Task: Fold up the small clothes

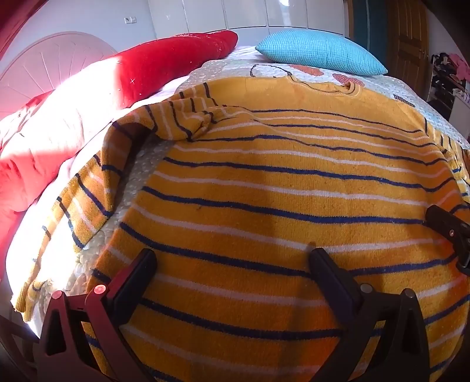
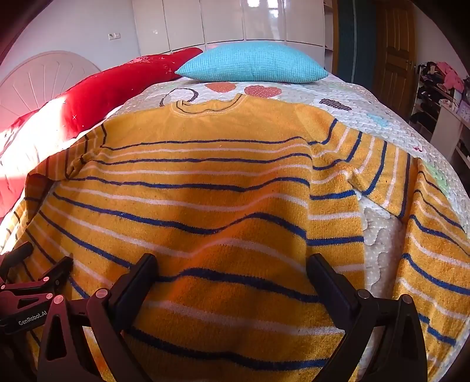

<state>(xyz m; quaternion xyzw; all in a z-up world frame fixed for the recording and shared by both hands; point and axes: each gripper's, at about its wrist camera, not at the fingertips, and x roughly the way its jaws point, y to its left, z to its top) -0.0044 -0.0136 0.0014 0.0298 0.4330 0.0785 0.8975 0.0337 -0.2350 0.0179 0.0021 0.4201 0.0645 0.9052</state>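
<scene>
A small yellow sweater (image 1: 279, 191) with navy and white stripes lies spread flat on the quilted bedspread (image 2: 367, 102), neckline at twelve o'clock toward the far end of the bed, hem at six o'clock under both tools. The left gripper (image 1: 232, 258) hovers over the lower body of the sweater with its fingers spread wide and nothing between them. The right gripper (image 2: 232, 261) stands the same way, fingers spread and pinching nothing, just over the cloth near the hem.

In the left wrist view, the sweater's left sleeve (image 1: 88, 199) runs down toward eight o'clock, bunched and folded at the shoulder, its cuff close to the bed's edge at seven o'clock. In the right wrist view, the right sleeve (image 2: 411, 205) bends from two o'clock down to four o'clock, with a strip of bare bedspread showing between sleeve and body. The two grippers sit near each other: each shows at the rim of the other's view.

Open quilt lies between the neckline and a turquoise cushion (image 2: 252, 63) at twelve o'clock. A red blanket (image 1: 164, 61) heaps along the ten o'clock side, close to the left sleeve, partly in bright sun. A pale headboard (image 1: 50, 61) stands beyond it. White wardrobe doors (image 2: 223, 20) and a wooden door (image 2: 393, 50) line the far wall.
</scene>
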